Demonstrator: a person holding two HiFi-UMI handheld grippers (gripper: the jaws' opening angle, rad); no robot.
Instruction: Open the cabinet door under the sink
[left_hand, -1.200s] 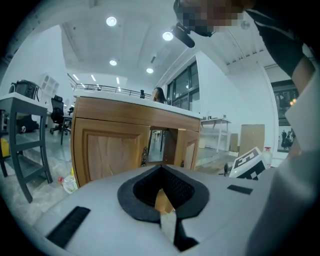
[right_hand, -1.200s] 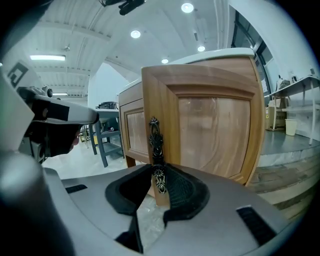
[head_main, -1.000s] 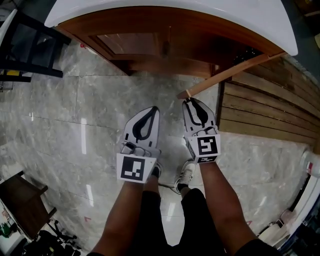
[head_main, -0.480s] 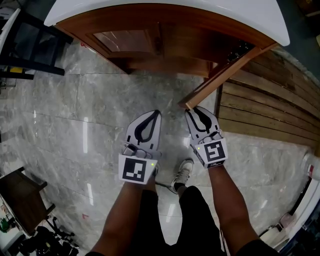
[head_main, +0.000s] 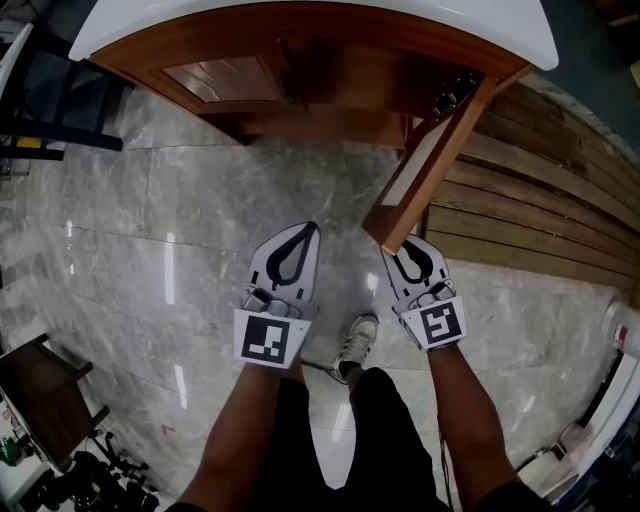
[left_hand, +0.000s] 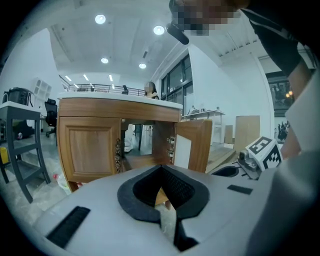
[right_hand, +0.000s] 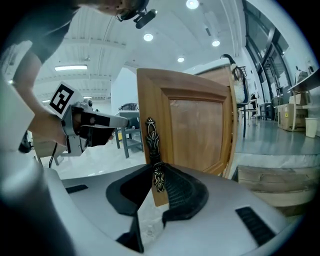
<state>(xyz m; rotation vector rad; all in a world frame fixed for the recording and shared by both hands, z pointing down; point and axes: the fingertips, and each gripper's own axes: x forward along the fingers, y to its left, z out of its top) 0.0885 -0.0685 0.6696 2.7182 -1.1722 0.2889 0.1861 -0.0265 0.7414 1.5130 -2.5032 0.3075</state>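
Right fingers (right_hand: 186, 194) closing on door handle (right_hand: 151, 142), left fingers (left_hand: 181, 188) pressed together, empty

The brown wooden cabinet door (head_main: 425, 168) on the right now stands swung much wider, its white inner face showing where only a thin edge showed before; its free end sits nearer the person; the right gripper (head_main: 402, 250) lies nearer and further right, jaws closing on the dark ornate metal handle (right_hand: 152, 150) between them.
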